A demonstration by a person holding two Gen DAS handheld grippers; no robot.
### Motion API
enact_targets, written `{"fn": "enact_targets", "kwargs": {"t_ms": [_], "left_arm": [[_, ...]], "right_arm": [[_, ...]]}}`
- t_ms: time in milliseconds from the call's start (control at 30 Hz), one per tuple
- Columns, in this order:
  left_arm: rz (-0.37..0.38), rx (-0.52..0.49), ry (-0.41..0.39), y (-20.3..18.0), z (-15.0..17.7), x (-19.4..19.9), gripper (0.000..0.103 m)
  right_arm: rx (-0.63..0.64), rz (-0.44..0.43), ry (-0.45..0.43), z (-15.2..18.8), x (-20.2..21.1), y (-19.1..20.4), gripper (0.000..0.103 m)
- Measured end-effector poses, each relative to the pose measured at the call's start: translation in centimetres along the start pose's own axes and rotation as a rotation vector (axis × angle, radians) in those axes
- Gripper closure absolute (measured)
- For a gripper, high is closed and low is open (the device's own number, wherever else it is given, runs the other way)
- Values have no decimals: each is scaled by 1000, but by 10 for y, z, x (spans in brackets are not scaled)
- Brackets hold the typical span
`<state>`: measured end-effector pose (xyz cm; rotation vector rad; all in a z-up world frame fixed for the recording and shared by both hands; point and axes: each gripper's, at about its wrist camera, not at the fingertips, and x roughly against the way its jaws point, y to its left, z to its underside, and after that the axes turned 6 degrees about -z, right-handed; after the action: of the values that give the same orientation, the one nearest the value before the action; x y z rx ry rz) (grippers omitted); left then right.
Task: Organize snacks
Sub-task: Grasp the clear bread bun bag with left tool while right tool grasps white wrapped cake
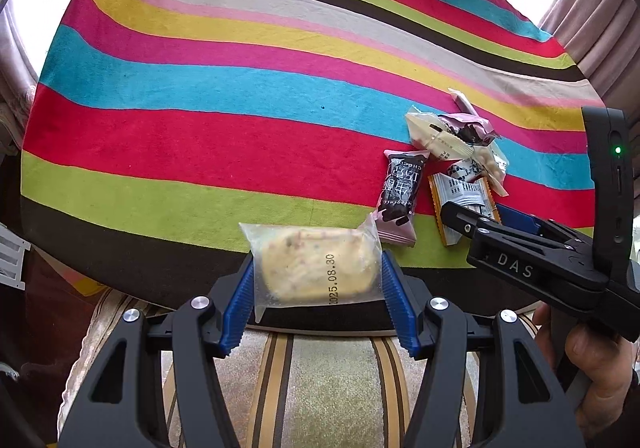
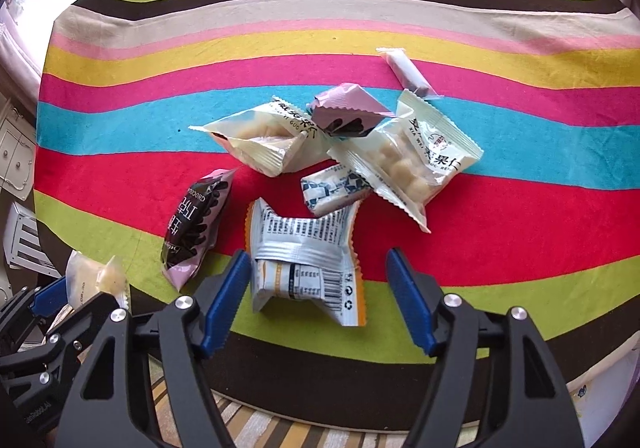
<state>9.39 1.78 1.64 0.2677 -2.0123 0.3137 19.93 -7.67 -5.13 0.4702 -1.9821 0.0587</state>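
The left claw [image 1: 318, 268] grips a clear-wrapped pastry [image 1: 316, 266] between both pads. The right claw [image 2: 318, 280] stands half open around a silver-orange packet [image 2: 306, 260] on the striped desk [image 2: 160, 47]; only its left pad touches.

Striped cloth [image 1: 200, 107] spread under me, bands of red, blue, green, yellow, brown. Past its far edge: pale curtains [image 1: 592, 27], bright daylight behind. At its near edge, a striped cushion [image 1: 328, 380].

Left wrist view: looks steeply down along its gripper [image 1: 318, 280] from the striped cloth's [image 1: 200, 95] near edge, close. Right wrist view: same downward tilt, close over the snack pile [image 2: 320, 151]. Both views share the pile [image 1: 452, 163] and cloth [image 2: 160, 67]; each shows the other's gripper.
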Motion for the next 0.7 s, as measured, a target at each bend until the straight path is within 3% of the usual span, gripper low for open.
{"fn": "enact_targets", "kwargs": {"t_ms": [67,167,700], "left_arm": [[-9,-7,-6,-2,0,1,46],[-22,-15,-15,-4,1,4,46],[-41,-79,-32,-34,13,18,46]], "right_arm": [[11,-7,-3,-2,-1,6,55],[12,-29,-3,0,0,5,60],[-36,-80,-51,34,42,-21,62]]}}
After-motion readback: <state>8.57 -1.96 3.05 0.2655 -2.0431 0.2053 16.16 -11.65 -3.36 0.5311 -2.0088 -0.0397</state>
